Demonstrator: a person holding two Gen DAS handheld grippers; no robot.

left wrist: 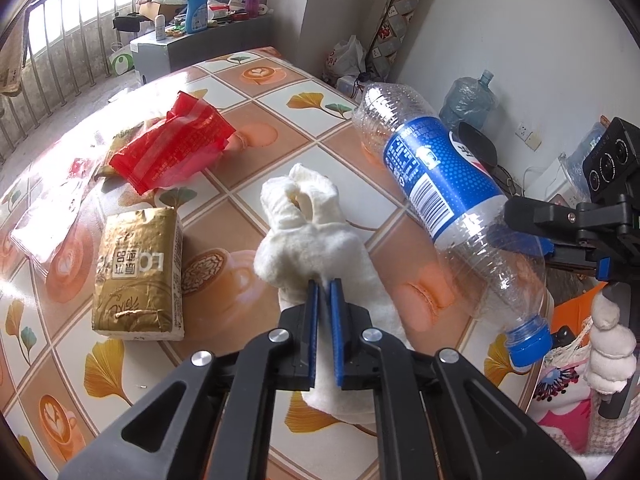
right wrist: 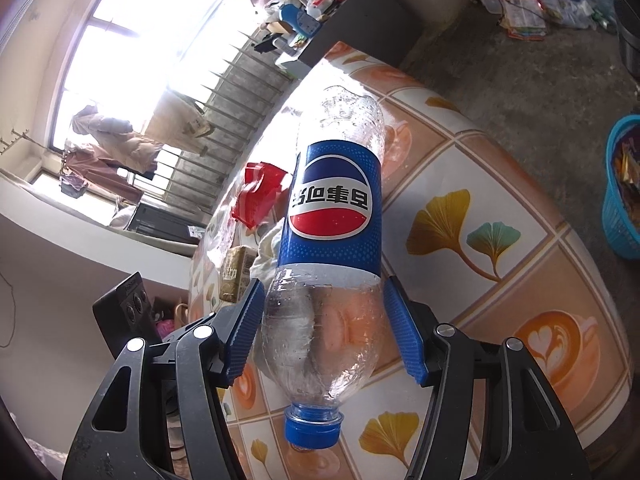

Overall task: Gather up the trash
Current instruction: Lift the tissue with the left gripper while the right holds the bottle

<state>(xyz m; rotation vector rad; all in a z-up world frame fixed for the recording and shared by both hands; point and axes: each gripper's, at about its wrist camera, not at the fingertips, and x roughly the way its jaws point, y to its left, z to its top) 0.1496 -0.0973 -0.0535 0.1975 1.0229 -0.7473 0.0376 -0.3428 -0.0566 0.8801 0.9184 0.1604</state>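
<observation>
My left gripper (left wrist: 326,284) is shut on a crumpled white cloth (left wrist: 304,216) that lies on the tiled-pattern table (left wrist: 280,92). An empty clear cola bottle (right wrist: 332,216) with a blue label and blue cap hangs cap-down above the table, with my right gripper (right wrist: 323,284) shut on its lower clear part, one blue pad pressed on each side. In the left wrist view the bottle (left wrist: 436,168) slants across the right side, above the table's edge. A red plastic wrapper (left wrist: 172,148) and a gold paper pack (left wrist: 138,272) lie to the left of the cloth.
A clear plastic wrapper (left wrist: 44,224) lies at the table's left edge. A blue basket (right wrist: 624,188) with wrappers in it stands on the floor beyond the table's right side. A cluttered cabinet (left wrist: 192,40) and a window railing (left wrist: 60,60) are at the far end.
</observation>
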